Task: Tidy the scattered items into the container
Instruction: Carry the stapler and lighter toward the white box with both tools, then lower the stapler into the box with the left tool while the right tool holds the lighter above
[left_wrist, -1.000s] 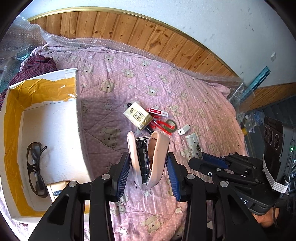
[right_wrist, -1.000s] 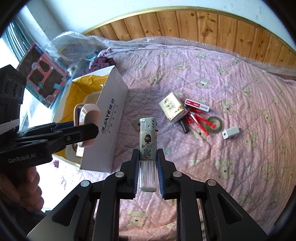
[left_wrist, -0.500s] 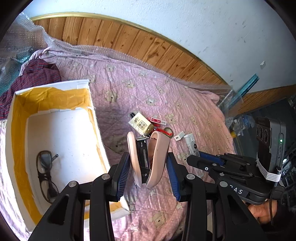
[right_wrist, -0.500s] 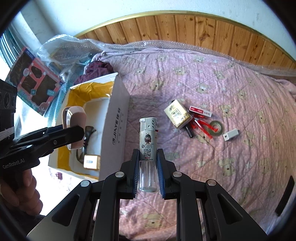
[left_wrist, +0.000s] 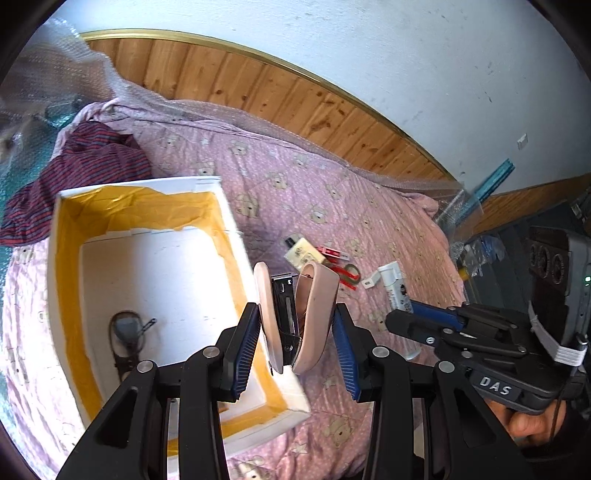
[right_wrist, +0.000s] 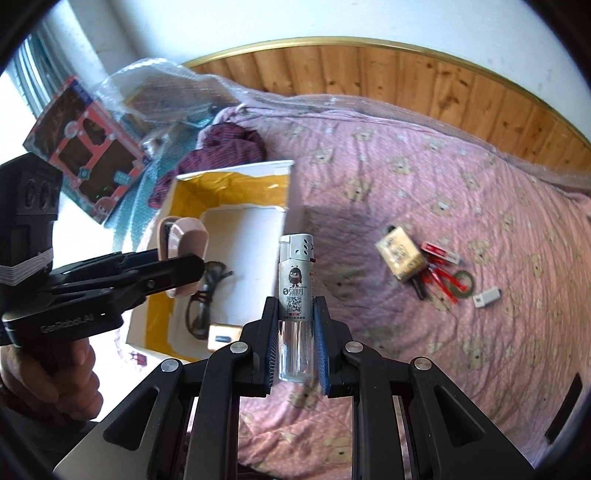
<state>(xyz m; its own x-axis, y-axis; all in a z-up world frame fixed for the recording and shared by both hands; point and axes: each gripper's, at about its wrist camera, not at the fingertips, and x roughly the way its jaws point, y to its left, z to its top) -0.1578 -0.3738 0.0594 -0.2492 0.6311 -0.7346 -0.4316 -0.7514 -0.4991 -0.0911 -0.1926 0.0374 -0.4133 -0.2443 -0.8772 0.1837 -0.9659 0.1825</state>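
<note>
In the left wrist view, the left gripper (left_wrist: 295, 328) squeezes a pink stapler (left_wrist: 295, 314) above the white box (left_wrist: 229, 218). Glasses (left_wrist: 127, 336) lie inside the box.

In the right wrist view, the right gripper (right_wrist: 295, 339) pinches a lighter (right_wrist: 295, 291). More small things, like a little yellow box (right_wrist: 400, 253), wait on the pink blanket (right_wrist: 480, 206).

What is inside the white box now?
Inside the box lie glasses and a small tan case. The left tongs with the stapler cover part of the floor.
</note>
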